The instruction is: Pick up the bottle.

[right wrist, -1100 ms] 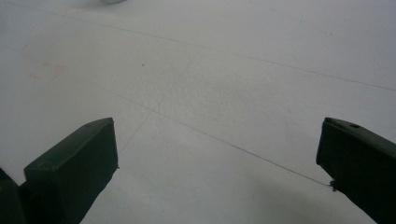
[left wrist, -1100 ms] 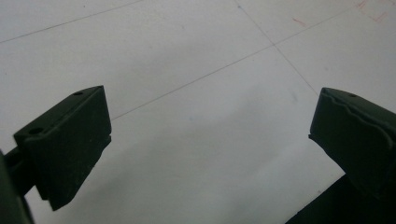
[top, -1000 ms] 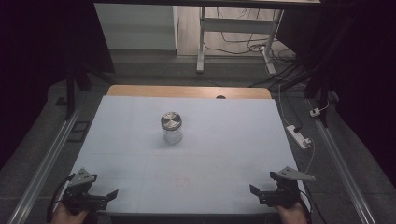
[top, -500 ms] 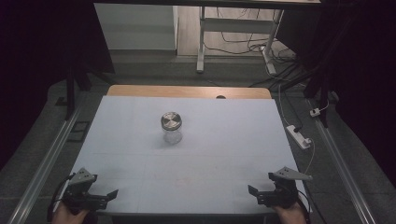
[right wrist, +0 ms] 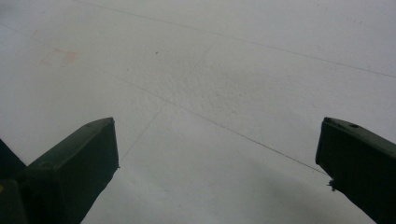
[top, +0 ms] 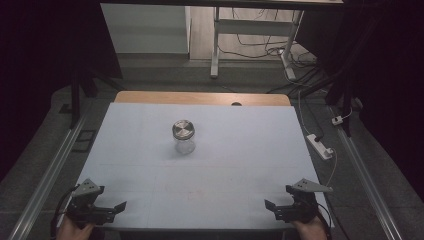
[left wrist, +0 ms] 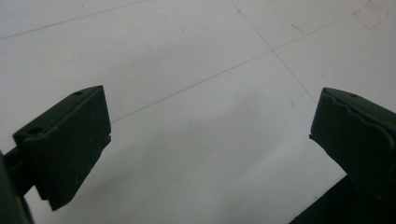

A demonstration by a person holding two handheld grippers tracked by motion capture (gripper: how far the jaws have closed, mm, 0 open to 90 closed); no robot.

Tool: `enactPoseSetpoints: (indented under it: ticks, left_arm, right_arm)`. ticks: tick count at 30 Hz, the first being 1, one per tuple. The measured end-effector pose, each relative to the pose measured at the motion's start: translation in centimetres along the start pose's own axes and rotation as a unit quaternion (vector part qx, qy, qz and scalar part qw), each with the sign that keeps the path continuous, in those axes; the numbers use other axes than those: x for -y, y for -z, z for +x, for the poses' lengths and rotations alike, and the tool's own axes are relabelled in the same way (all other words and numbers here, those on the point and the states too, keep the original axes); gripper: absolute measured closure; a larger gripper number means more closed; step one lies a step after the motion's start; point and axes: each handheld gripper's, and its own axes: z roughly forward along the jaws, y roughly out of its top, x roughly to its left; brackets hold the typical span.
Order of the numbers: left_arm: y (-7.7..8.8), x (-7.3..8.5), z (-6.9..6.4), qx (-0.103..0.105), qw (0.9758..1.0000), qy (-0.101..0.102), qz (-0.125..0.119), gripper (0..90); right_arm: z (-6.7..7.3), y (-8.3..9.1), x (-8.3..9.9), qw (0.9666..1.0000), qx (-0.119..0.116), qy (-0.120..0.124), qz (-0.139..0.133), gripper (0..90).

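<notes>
Slightly shifted since the earlier frames: right gripper [top: 274, 207] edged a little toward frame left along the lower border; left gripper [top: 116, 207] and jar unmoved. Both low in the frame, at the lower left and lower right corners of the desk [top: 250, 145], each held in a hand entering from the bottom edge. Left gripper [left wrist: 205, 135] released, jaws wide apart over bare white surface, nothing between them. Right gripper [right wrist: 217, 154] likewise released, jaws spread, holding nothing.

Centre of the high view, slightly above the middle: a clear glass jar [top: 184, 142] standing upright, capped by a round metal lid [top: 183, 130]. Well apart from both grippers, with open desk all around.

Probably the reach toward the jar, not yet begun. To do it well: approach level and slow, keeping the jaws open wide enough to straddle the body; steady the glass low with one gripper before touching the lid with the other; centre the jaws across the lid's diameter, since smooth glass and metal likely slip under an off-centre pinch.

Counted: one jar, one lid, two grippers, one desk.
</notes>
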Motion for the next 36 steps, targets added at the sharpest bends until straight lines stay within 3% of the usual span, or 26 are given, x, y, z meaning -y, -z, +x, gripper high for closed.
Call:
enactPoseSetpoints:
  ticks: [7,16,23,28,36]
  left_arm:
    - [0.0,-0.4,-0.1,0.001,0.9998,-0.015,-0.011,0.0]
    - [-0.1,-1.1,0.1,0.02,0.9989,-0.033,-0.025,0.0]
    - [-1.1,-1.9,0.0,0.045,0.9971,-0.053,-0.031,0.0]
    - [-1.7,-2.6,-0.3,0.044,0.9962,-0.068,-0.031,0.0]
    - [-2.8,-3.6,-0.5,0.052,0.9959,-0.068,-0.031,0.0]
  right_arm:
    - [0.0,0.0,0.0,1.0,-0.006,0.003,0.002,0.0]
    - [0.0,-0.1,0.0,1.0,-0.008,0.004,0.003,0.0]
    - [0.0,-0.1,0.0,0.9999,-0.01,0.005,0.004,0.0]
    - [0.0,-0.1,0.0,0.9999,-0.01,0.005,0.005,0.0]
    - [0.0,-0.1,0.0,0.9999,-0.01,0.005,0.005,0.0]
